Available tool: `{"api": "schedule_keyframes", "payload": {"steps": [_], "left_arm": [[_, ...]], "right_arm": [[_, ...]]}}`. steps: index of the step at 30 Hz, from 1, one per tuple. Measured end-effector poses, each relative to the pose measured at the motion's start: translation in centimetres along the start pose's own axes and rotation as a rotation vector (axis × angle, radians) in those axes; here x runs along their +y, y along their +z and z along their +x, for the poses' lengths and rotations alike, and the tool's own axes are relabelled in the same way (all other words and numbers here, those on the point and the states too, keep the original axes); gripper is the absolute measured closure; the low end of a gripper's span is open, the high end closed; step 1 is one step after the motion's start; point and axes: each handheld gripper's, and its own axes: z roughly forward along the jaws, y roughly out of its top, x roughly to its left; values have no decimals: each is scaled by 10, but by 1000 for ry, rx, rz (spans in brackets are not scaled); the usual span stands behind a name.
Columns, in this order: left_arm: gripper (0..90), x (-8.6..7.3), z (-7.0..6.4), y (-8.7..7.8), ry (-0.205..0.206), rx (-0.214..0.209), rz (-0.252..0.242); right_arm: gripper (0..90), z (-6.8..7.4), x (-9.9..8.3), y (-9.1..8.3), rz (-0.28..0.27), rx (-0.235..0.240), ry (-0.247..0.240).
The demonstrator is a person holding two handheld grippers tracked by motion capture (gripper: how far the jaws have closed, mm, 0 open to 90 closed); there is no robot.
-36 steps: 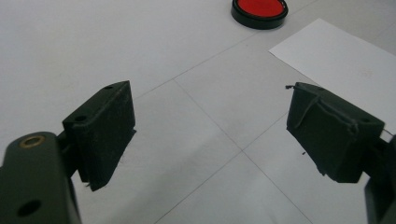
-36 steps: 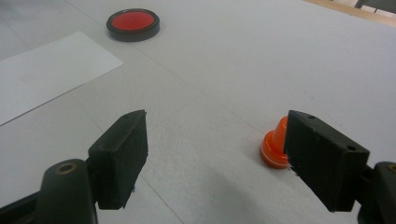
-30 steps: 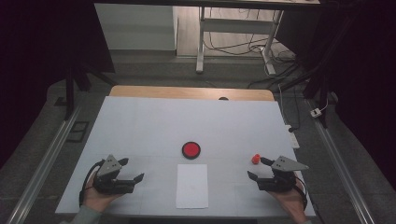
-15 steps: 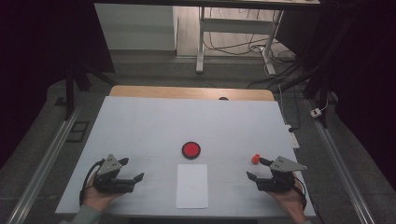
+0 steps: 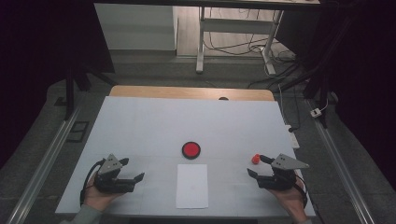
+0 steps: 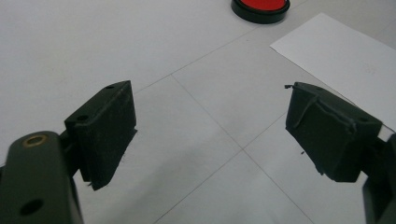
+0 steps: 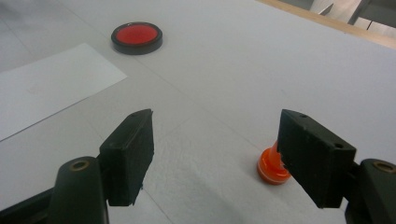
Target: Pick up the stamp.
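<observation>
Two grippers rest on the white table (image 5: pixel 140 121) either side of the paper sheet (image 5: pixel 192 185): left gripper (image 5: pixel 130 171) and right gripper (image 5: pixel 259 166), both with jaws spread wide and empty. Beyond the sheet sits the red disc (image 5: pixel 191 150); the small orange stamp (image 5: pixel 255 159) stands well right of the sheet, just beside the right gripper's far jaw.

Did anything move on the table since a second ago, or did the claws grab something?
Hardly anything changed. The right claw shifted very slightly beside the small orange piece; nothing was grabbed or let go. The left claw stayed put with its jaws open, and the red disc and the white paper lie where they were on the table.
</observation>
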Motion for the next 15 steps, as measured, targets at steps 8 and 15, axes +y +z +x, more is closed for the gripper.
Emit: {"api": "schedule_keyframes", "payload": {"steps": [8,15], "left_arm": [[166,0,0,0,-4,2,2],[167,0,-1,2,4,-4,7]], "right_arm": [[273,0,13,0,21,0,-2],[274,-2,28,9,57,9,6]]}}
